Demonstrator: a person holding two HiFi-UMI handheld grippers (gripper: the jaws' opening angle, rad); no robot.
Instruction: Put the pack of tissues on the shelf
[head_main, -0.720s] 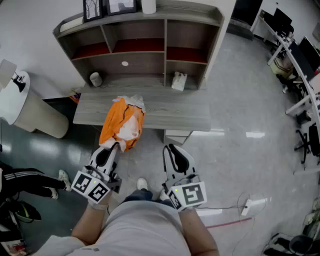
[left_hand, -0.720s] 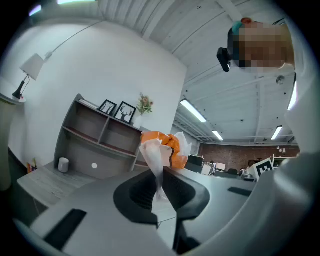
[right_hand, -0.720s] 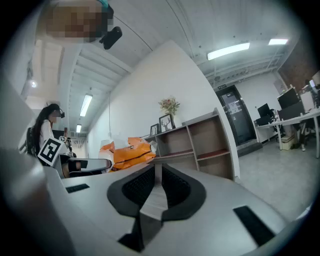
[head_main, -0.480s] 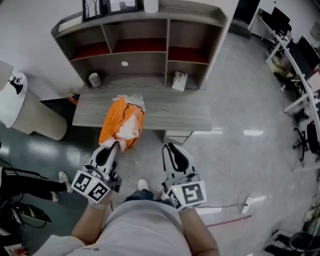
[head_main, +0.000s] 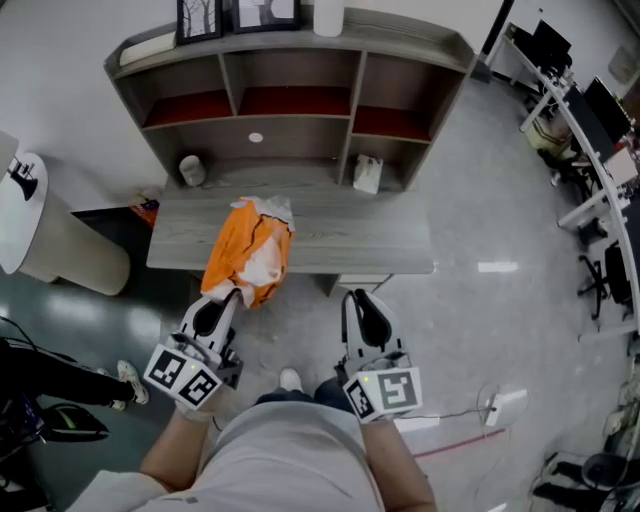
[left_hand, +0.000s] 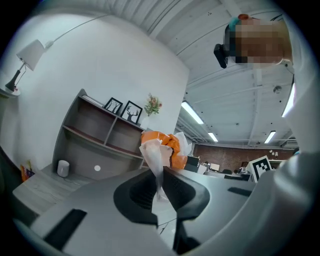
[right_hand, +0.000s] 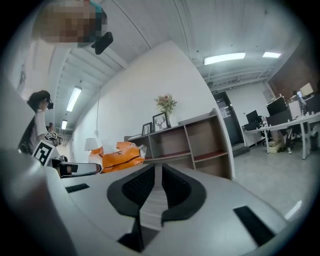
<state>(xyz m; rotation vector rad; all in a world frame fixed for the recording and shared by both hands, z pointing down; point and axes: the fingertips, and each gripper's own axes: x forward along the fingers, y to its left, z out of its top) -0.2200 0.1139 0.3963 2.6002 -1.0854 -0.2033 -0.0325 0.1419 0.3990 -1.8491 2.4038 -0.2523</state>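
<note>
**A:** The left gripper is clenched on a twist of clear wrapper at the near end of the pack of tissues. The left gripper view shows the film pinched right between its jaws.

**B:** And the right gripper?

**A:** Jaws pressed together on nothing, hanging off the desk's front edge near the middle.

**B:** Where's the pack?

**A:** At the front edge of the desk, left of centre, its near end poking out past that edge. I can't tell whether it's resting there or just off the surface.

**B:** How would you play the carry?

**A:** Gently, I'd say. That's a grip on loose film, not the body, so the pack will likely swing. Lift it clear, go straight back to the shelf and lead with the far end into an open compartment.

**B:** And its look?

**A:** Bright orange wrap, white patches, crumpled and soft, with a white tuft at the far end.
</note>
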